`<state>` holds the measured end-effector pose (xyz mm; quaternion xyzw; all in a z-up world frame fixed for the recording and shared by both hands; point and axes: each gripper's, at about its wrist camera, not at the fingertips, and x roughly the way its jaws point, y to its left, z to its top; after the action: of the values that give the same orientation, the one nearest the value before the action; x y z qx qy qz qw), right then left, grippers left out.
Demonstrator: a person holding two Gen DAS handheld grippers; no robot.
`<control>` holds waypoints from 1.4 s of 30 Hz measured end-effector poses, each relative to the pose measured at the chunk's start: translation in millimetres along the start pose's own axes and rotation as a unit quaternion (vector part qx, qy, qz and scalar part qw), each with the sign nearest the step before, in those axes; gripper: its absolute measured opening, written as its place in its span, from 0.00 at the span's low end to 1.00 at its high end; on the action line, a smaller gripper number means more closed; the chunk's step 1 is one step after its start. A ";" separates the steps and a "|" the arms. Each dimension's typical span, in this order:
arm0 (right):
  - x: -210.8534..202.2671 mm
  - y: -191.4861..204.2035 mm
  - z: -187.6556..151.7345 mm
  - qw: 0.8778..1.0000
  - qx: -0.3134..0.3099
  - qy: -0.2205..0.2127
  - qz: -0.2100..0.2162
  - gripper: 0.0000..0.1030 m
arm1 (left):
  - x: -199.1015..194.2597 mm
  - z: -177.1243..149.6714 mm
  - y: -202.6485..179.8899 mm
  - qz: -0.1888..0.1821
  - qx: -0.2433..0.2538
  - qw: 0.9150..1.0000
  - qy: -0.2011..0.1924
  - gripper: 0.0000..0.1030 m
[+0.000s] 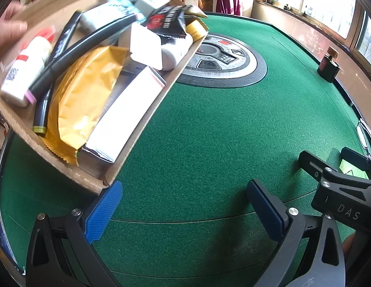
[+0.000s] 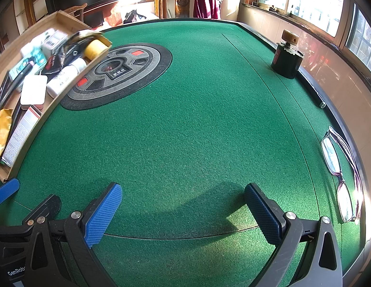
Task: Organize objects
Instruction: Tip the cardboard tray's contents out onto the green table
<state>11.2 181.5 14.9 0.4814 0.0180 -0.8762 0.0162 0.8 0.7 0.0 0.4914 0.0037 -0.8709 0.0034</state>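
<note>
Between my two sets of jaws lies only bare green felt: the left gripper [image 1: 184, 199] stands spread wide with nothing in it, and the right gripper [image 2: 183, 204] is equally parted and empty, hovering above the surface [image 2: 185, 131]. I take the round dark hub [image 2: 117, 75] set into the felt as my landmark. Left of the hub, and overlapping its edge in both views, a cardboard box [image 1: 142, 129] is tilted, its low corner nearly touching my left blue pad [image 1: 102, 215]. A bare hand [image 1: 8, 31] grips its far rim, so I judge the box is being tipped or set down rather than resting. Inside it, things lie jumbled: a yellow padded pouch [image 1: 82, 100], a white carton [image 1: 123, 119], a white bottle with a red cap [image 1: 27, 64], black tubes [image 1: 89, 43] and a black packet [image 1: 168, 21]. Right of the hub, well apart, stands a dark bottle with a wooden stopper [image 2: 287, 57]; nearer me on that side lie spectacles [image 2: 338, 172] at the rim.

I judge the task barely begun. To do this step well I would wait until the box sits flat, keep my left pad clear of its corner, then take the topmost loose item first, approaching squarely so neighbours are not dragged out.
</note>
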 end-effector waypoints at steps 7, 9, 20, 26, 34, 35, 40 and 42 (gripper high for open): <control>0.1 0.0 -0.1 1.000 0.000 0.000 0.000 1.00 | -0.9 -0.6 -1.9 0.000 0.000 1.000 0.000 1.00; 0.2 0.0 -0.1 1.000 0.000 0.000 0.000 1.00 | -0.7 -0.4 -1.4 -0.001 0.002 1.000 0.000 1.00; 1.2 0.4 -0.4 1.000 0.000 0.000 -0.001 1.00 | 0.9 -2.0 1.0 -0.003 0.002 1.000 0.000 1.00; 1.4 0.6 -0.5 1.000 0.000 0.000 0.000 1.00 | 1.4 -2.3 0.5 -0.002 0.002 1.000 0.001 1.00; 2.4 1.0 -0.9 1.000 0.000 0.001 -0.001 1.00 | 1.6 -3.1 -0.1 -0.002 0.002 1.000 0.001 1.00; 2.7 1.2 -1.0 1.000 0.000 0.001 -0.001 1.00 | 1.6 -3.2 -0.2 -0.002 0.002 1.000 0.001 1.00; 2.3 1.0 -0.9 1.000 0.000 0.001 -0.001 1.00 | 1.4 -3.6 -0.3 -0.002 0.002 1.000 0.001 1.00; 2.8 0.7 -1.5 1.000 0.000 0.001 -0.001 1.00 | 1.4 -3.8 -0.1 -0.002 0.002 1.000 0.000 1.00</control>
<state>11.0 180.8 11.8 0.4819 0.0184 -0.8759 0.0158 3.3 0.8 -3.2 0.4917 0.0031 -0.8708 0.0008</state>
